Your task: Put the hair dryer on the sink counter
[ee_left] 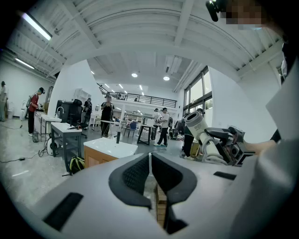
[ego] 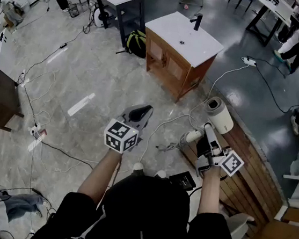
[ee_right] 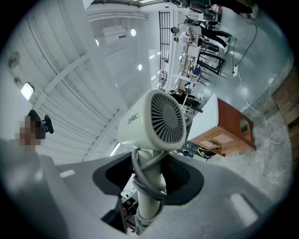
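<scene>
In the head view, both forearms reach forward from the body. The left gripper [ego: 142, 113] is on the left, above the grey floor [ego: 79, 75]. The right gripper [ego: 207, 138] is on the right, above a wooden platform [ego: 251, 172]. It holds the white hair dryer [ego: 219, 114] with the barrel on top. The sink counter [ego: 183, 39] stands ahead, well apart from both grippers, and its white top has a black faucet [ego: 197, 22].

In the left gripper view, the gripper points almost level and the jaws are pressed together with nothing between them.

In the right gripper view, the gripper tilts a little upward. The jaws grasp the dryer's handle, and a grey cord [ee_right: 140, 179] is wound around it.
</scene>
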The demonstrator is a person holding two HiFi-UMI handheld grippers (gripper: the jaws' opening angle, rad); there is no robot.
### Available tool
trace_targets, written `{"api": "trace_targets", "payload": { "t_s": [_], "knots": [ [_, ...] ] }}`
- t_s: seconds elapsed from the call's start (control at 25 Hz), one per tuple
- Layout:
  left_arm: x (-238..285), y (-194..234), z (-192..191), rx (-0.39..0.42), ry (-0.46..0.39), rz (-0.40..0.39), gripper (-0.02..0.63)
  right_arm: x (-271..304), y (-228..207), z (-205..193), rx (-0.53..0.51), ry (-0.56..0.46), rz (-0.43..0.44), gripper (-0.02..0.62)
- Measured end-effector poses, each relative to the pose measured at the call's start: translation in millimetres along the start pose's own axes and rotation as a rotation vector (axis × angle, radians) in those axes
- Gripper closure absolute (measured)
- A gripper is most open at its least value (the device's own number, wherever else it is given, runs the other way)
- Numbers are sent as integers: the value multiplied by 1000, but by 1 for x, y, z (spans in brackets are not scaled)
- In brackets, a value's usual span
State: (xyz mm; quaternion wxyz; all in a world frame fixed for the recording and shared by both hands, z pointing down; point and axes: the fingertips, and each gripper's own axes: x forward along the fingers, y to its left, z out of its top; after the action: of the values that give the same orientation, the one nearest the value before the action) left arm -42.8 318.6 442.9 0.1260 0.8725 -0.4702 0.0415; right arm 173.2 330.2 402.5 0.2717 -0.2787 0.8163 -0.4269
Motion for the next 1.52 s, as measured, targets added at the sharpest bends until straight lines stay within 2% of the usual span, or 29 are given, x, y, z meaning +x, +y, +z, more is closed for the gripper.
{"api": "trace_targets", "payload": {
  "t_s": [0.88, 1.52],
  "knots": [
    [-1, 4, 0, -9, -1, -1, 581, 4, 8, 0, 3, 1, 26, 408],
    [-16, 25, -7, -20, -1, -5, 581, 19, 12, -19, 12, 0, 26, 408]
  ]
}}
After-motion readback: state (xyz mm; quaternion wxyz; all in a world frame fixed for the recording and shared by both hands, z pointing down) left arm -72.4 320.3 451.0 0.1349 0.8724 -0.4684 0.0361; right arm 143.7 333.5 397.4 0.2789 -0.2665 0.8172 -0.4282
